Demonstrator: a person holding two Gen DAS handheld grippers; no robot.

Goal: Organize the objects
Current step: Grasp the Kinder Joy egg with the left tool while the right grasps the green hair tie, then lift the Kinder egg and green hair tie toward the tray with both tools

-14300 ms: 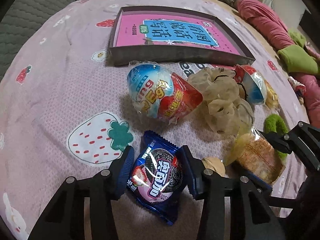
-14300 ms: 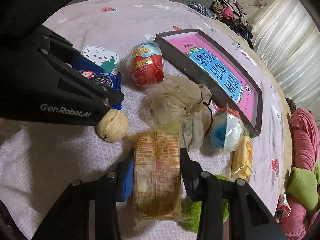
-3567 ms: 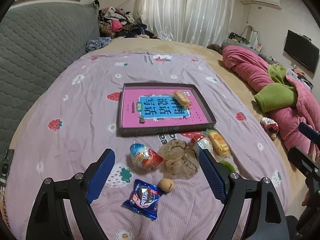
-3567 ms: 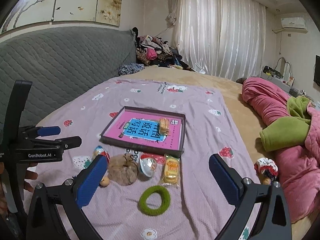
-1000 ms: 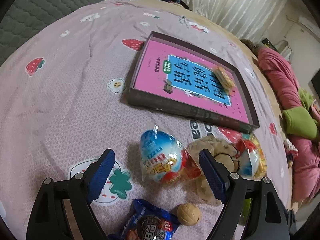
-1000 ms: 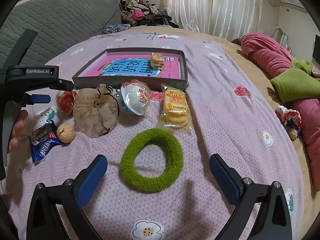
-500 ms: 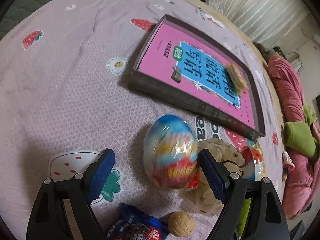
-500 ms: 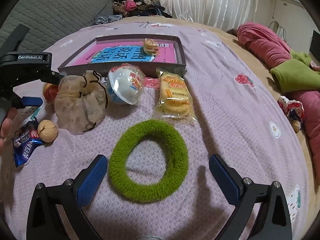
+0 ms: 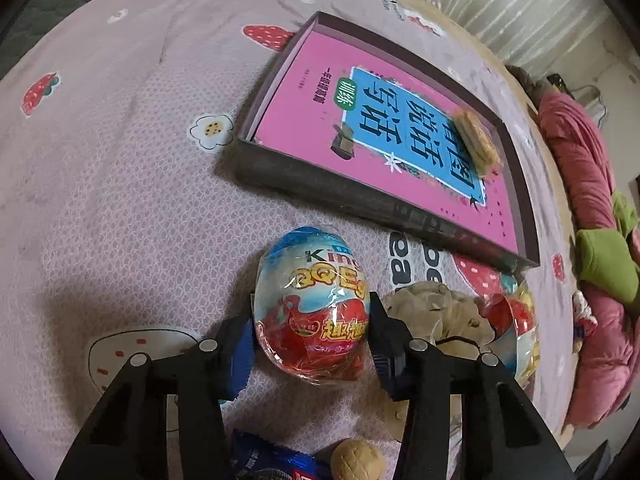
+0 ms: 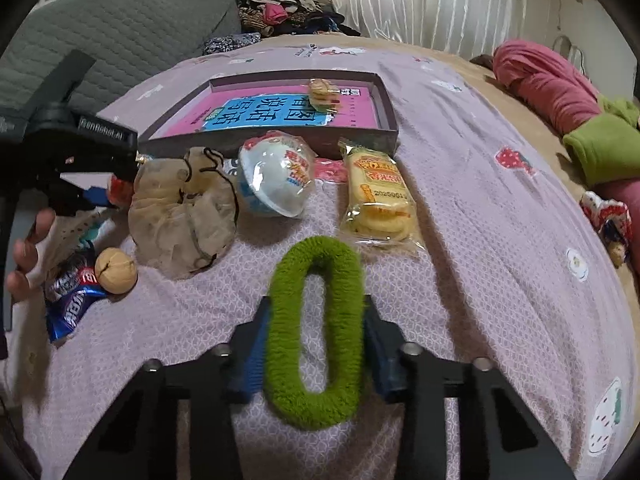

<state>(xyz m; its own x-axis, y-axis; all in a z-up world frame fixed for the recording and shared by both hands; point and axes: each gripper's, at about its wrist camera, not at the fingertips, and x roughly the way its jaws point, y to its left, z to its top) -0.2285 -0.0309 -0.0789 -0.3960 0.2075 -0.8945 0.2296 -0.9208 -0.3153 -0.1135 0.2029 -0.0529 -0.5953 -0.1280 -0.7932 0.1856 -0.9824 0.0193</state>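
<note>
A foil-wrapped chocolate egg [image 9: 316, 308], blue on top and red below, lies on the pink bedspread. My left gripper [image 9: 312, 336] is closing and its pads touch both sides of the egg. A fuzzy green hair tie [image 10: 316, 332] is squeezed into a narrow oval between the closing pads of my right gripper [image 10: 316, 340]. Beyond them lies a dark shallow box [image 9: 400, 208] [image 10: 280, 146] with a pink and blue book inside. A cracker packet [image 9: 476, 140] [image 10: 322, 94] rests on the book.
Between the grippers and the box lie a beige scrunchie [image 10: 184, 208], a second egg toy [image 10: 276, 178] and a yellow snack pack [image 10: 378, 200]. A walnut [image 10: 116, 270] and a blue cookie packet [image 10: 72, 296] lie left, by a person's hand [image 10: 28, 248]. Pink bedding [image 10: 552, 76] is heaped at right.
Both grippers dropped closer to the bed and their jaws came together. The left one took hold of the egg, and the right one pinched the round hair tie into an oval.
</note>
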